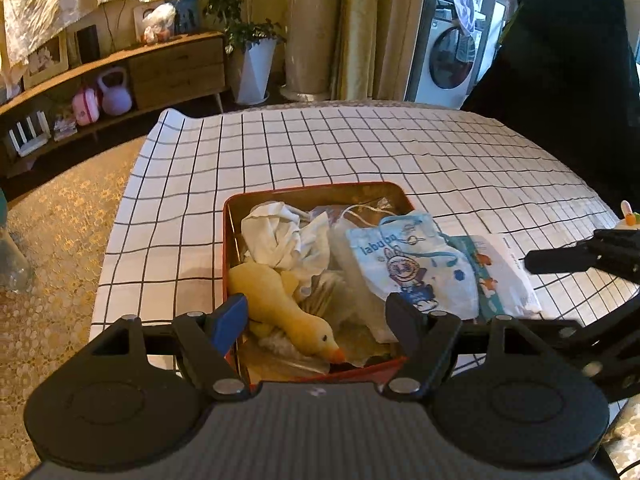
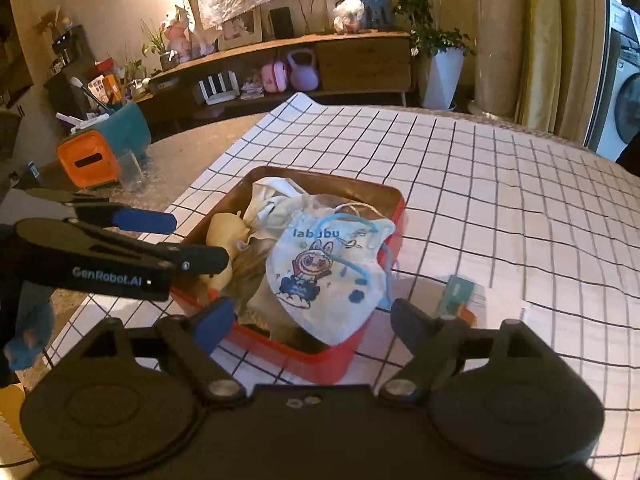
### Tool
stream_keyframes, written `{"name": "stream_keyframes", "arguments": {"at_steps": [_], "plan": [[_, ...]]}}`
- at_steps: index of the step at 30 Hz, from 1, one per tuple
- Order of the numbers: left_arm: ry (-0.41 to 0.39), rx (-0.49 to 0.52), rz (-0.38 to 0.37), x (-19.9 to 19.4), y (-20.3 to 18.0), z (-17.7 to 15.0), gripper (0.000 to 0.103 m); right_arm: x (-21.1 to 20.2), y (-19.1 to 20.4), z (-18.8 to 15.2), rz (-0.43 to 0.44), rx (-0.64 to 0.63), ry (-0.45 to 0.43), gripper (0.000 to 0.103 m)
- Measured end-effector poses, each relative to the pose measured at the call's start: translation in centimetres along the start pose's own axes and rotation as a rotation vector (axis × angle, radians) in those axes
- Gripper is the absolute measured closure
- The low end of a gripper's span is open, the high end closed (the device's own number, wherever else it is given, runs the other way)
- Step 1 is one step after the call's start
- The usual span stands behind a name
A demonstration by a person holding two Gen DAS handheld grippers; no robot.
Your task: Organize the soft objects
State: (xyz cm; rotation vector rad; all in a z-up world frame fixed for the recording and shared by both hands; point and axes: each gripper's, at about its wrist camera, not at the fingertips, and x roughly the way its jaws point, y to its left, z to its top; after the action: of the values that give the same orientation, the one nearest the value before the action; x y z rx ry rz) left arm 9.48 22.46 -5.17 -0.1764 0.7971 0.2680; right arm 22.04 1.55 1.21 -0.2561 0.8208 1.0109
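Labubu pouch [image 2: 332, 276]: lies atop the red tin [image 2: 320, 360], overhanging its near right rim.
Right gripper [image 2: 312, 316]: I see spread jaws, nothing held.
Left gripper [image 1: 316, 316]: jaws apart, empty, over the duck [image 1: 288, 312].

We hold both tongs tilted downward side by side, the left tongs [image 1: 316, 314] spread apart with nothing pressed between their pads, the right tongs [image 2: 312, 318] gaping wide and gripping nothing, a blue-gloved hand [image 2: 28, 336] behind the left.
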Motion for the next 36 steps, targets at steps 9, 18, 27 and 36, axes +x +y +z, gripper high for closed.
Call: {"name": "stream_keyframes", "arguments": {"at_steps": [9, 18, 27, 36], "plan": [[-0.070, 0.039, 0.016, -4.2, -2.2, -0.4, 0.020, -5.1, 0.0, -0.6, -0.024, 0.027, -0.128, 0.016], [-0.161, 0.120, 0.037, -8.1, -5.8, -1.7, 0.017, -9.3, 0.3, -2.7, -0.037, 0.016, -0.238, 0.006], [-0.232, 0.131, 0.023, -10.5, -8.4, -3.1, 0.006, -12.1, 0.7, -5.1, -0.081, -0.015, -0.329, 0.000], [-0.257, 0.108, 0.007, -11.9, -9.8, -4.5, 0.006, -13.9, 0.5, -7.0, -0.130, -0.001, -0.399, 0.000]]}}
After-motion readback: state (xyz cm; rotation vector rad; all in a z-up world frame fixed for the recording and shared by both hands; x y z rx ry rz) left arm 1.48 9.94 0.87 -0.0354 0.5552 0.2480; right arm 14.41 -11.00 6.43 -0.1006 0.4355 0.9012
